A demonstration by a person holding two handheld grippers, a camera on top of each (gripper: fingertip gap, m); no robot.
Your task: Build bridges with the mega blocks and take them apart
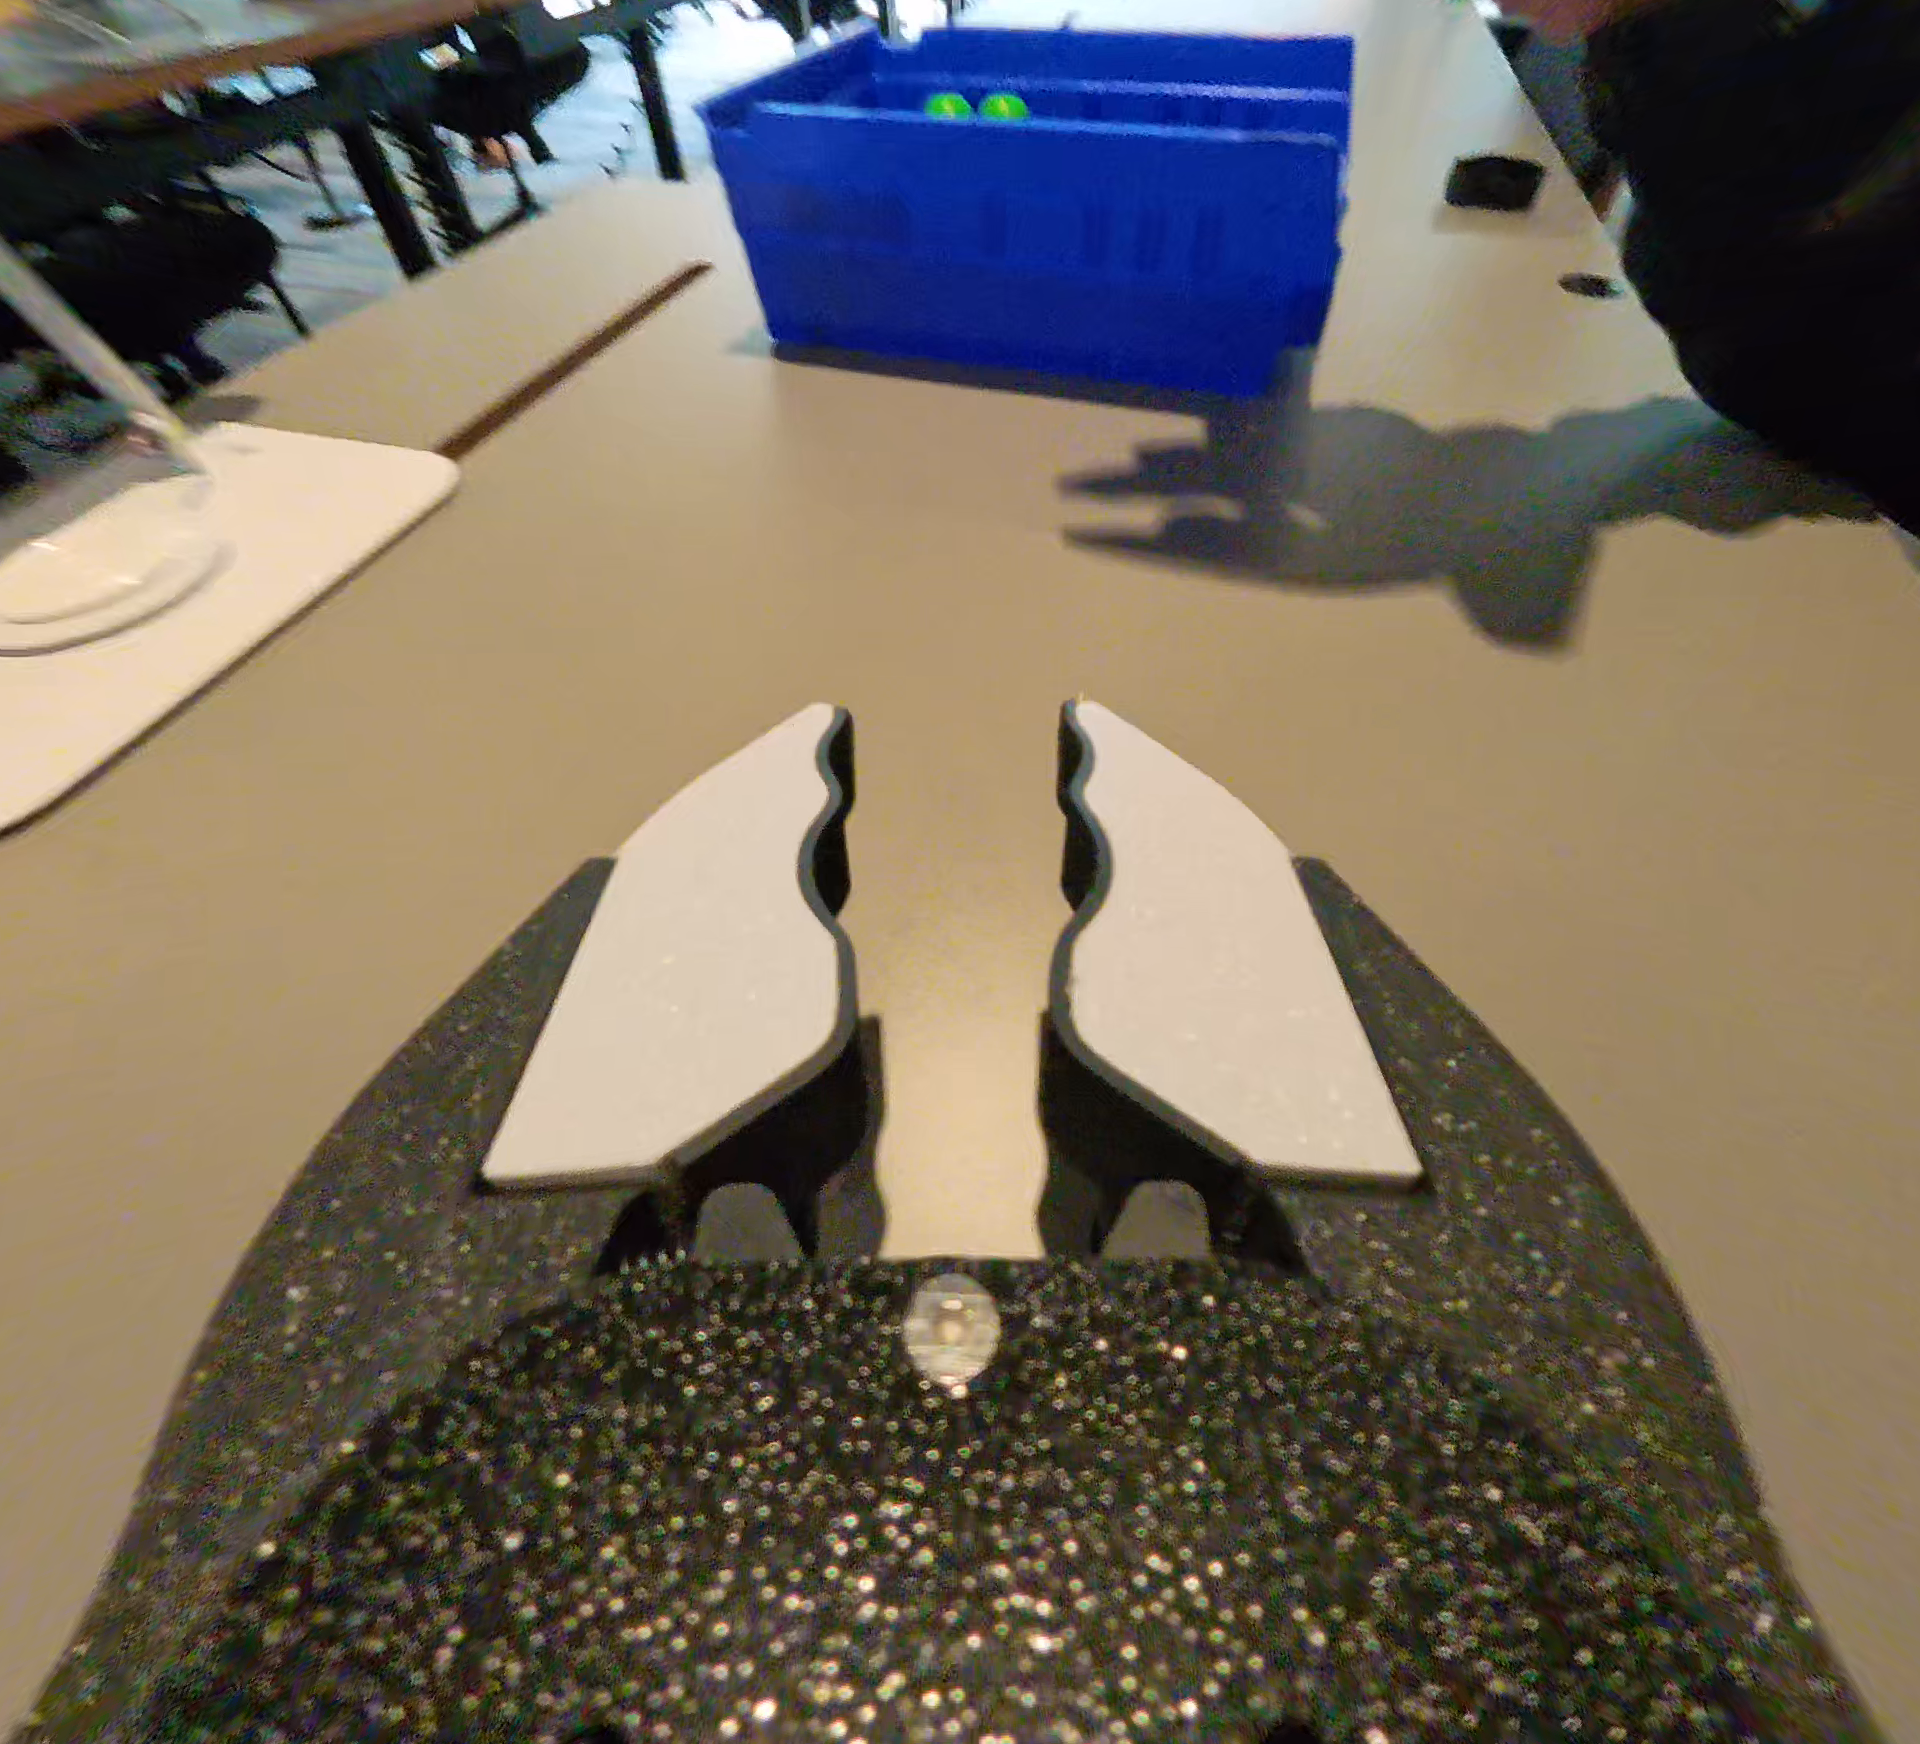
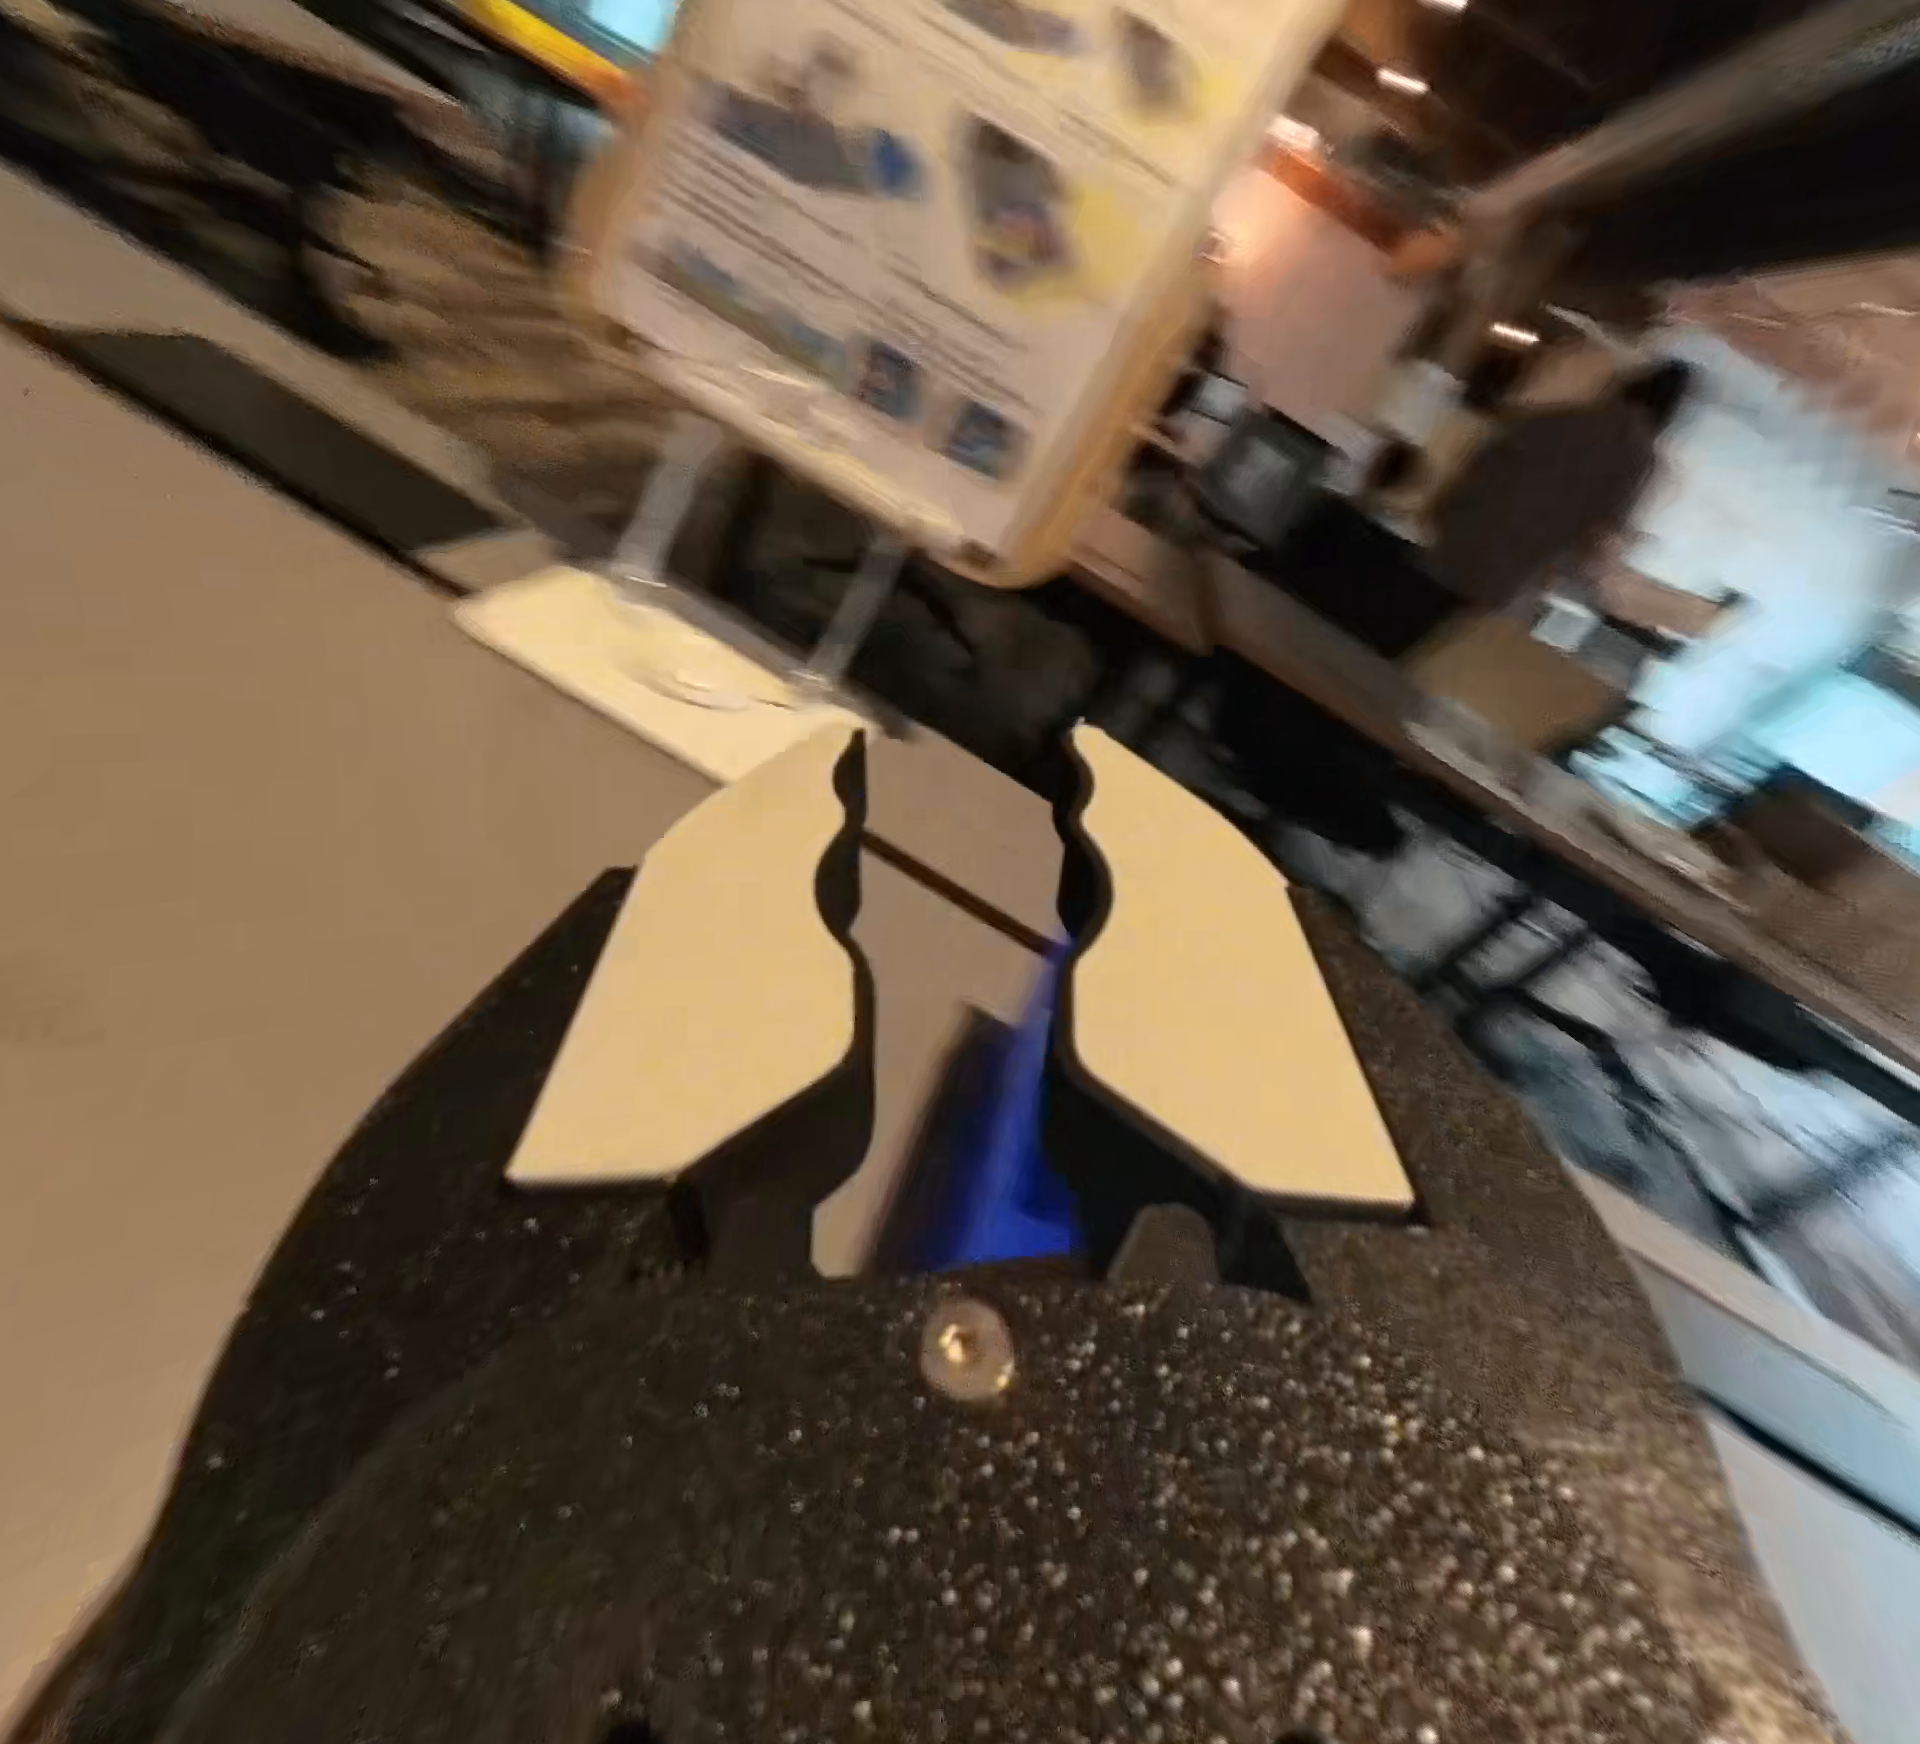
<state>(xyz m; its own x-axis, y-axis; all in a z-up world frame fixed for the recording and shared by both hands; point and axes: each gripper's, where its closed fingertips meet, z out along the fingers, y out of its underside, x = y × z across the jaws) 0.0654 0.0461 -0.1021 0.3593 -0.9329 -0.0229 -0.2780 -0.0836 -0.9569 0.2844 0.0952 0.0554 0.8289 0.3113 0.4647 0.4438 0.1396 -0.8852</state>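
Note:
In the left wrist view a blue plastic bin (image 1: 1049, 240) stands on the grey table (image 1: 727, 551) ahead, with the studs of a green mega block (image 1: 975, 107) showing inside it. My left gripper (image 1: 956, 728) is open and empty, low over the table, well short of the bin. In the right wrist view, which is motion-blurred and tilted, my right gripper (image 2: 964, 744) is open and empty. A blue bin corner (image 2: 1003, 1164) shows below, between its fingers. A person's hand and dark sleeve (image 1: 1704, 84) are at the upper right of the left wrist view.
A white flat base (image 1: 197, 572) with a clear stand sits at the table's left; it carries an instruction sheet (image 2: 966, 167). A seam (image 1: 582, 354) runs across the table. Small black objects (image 1: 1491, 182) lie at the far right. Other tables and chairs stand beyond.

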